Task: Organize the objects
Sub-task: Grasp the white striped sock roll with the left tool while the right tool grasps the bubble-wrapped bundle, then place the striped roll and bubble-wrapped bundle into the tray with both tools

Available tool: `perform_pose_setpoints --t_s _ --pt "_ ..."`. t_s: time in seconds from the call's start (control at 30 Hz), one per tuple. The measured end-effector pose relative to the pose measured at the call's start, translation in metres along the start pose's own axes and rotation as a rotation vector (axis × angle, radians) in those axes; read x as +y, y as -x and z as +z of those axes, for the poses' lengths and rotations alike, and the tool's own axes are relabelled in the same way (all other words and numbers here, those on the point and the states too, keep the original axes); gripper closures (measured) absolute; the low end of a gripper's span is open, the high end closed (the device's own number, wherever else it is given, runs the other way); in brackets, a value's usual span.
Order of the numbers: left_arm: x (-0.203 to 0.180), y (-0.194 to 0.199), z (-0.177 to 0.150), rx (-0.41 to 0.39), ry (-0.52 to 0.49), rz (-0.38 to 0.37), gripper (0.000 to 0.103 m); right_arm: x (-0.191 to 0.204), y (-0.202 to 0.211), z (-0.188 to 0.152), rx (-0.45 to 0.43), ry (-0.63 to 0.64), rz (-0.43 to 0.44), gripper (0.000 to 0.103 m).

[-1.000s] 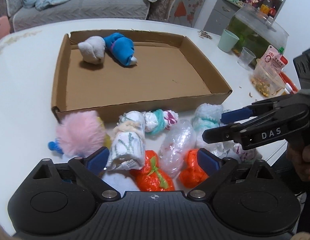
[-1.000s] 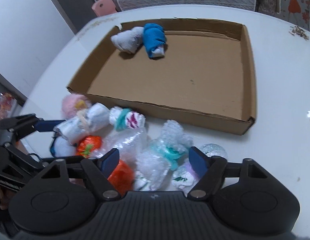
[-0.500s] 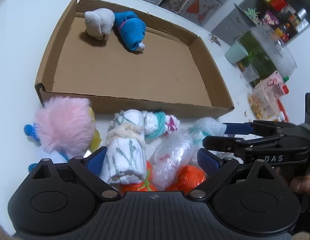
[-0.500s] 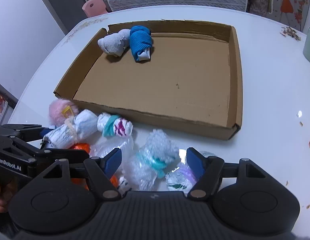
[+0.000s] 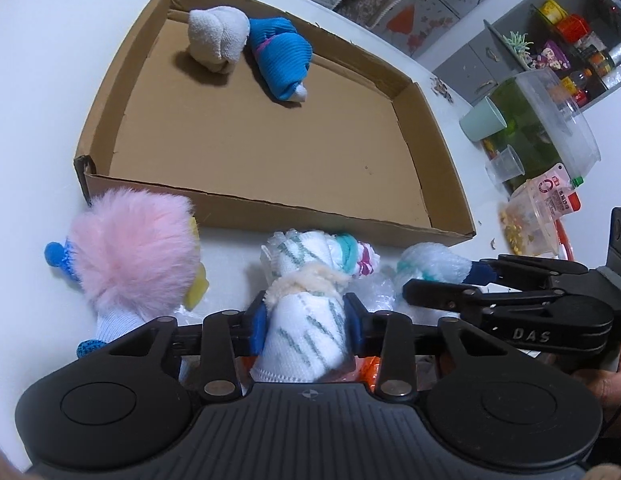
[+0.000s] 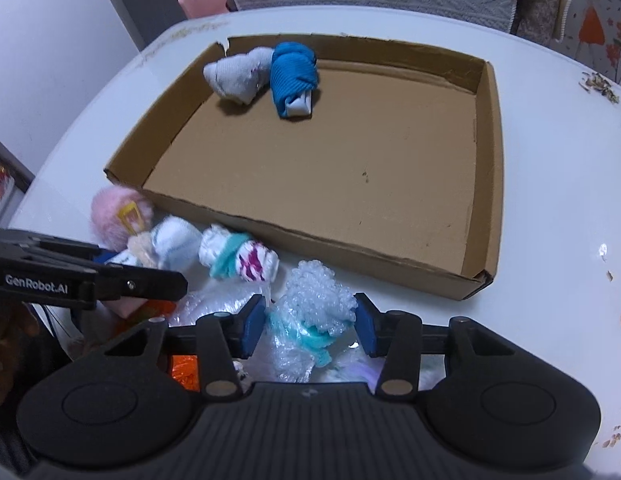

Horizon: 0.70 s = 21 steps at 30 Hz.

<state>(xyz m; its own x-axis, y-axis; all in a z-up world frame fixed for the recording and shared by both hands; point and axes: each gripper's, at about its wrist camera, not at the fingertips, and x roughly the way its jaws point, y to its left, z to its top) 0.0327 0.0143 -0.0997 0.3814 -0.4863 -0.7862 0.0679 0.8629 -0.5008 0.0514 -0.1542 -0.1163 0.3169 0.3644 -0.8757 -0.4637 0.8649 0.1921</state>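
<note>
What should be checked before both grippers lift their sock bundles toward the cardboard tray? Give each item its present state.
1. Left gripper on the white green-striped sock roll: ok, blue pads press both sides while the jaws are closing.
2. Right gripper on the bubble-wrapped teal bundle: cannot tell; the bundle sits between the closing jaws, but firm contact on the right pad is unclear.
3. Free floor in the cardboard tray: ok, only the white sock ball and blue sock roll lie at its far left corner.
4. Neighbours clear of the left grip: cannot tell; the pink fluffy sock lies close beside it.
5. Grippers apart from each other: ok.
</note>
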Motion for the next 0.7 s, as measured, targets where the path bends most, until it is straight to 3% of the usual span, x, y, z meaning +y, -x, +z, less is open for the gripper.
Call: perform_pose_setpoints --t_s 0.37,0.6,0.7 --pt "-0.016 0.033 0.0 -0.101 -0.049 -0.006 0.059 -0.012 0.026 0.006 -0.087 -0.088 0.073 0.06" --pt "-0.031 0.078 0.013 -0.243 -0.133 0.055 0.059 -0.008 0.052 0.024 -0.166 -0.097 0.11 0.06" --pt "-0.036 0.096 0.026 -0.309 -0.149 0.089 0.059 -0.006 0.066 0.037 -0.208 -0.097 0.163 0.06"
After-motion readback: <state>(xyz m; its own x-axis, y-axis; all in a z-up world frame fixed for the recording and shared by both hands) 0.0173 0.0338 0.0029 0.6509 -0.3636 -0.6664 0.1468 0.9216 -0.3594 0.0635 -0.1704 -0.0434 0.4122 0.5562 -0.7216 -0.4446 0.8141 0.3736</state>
